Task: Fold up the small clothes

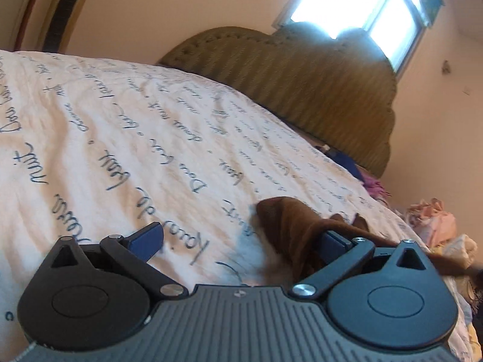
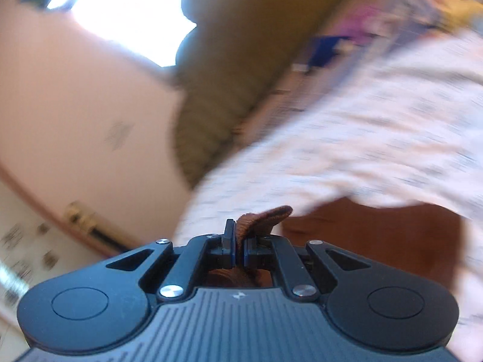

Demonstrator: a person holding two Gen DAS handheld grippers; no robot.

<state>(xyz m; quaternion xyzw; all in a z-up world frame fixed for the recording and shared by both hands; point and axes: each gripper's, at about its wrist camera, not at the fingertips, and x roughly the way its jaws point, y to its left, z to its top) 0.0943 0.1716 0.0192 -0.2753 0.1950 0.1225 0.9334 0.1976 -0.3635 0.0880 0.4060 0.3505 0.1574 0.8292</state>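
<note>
A small brown garment (image 1: 286, 220) lies bunched on the white bedspread (image 1: 120, 138), which is printed with dark handwriting. My left gripper (image 1: 241, 239) hovers low over the bed with its jaws wide open. The brown cloth drapes over the right blue pad (image 1: 332, 241), and nothing is pinched between the pads. In the blurred right wrist view my right gripper (image 2: 240, 235) is shut on a fold of the same brown garment (image 2: 265, 214), which sticks up past the fingertips. More brown cloth (image 2: 377, 235) spreads to the right below the bedspread (image 2: 362, 138).
An olive padded headboard (image 1: 302, 84) stands at the far end of the bed, under a bright window (image 1: 356, 6). A heap of pink, white and purple clothes (image 1: 434, 220) lies at the bed's right edge. The wall is peach.
</note>
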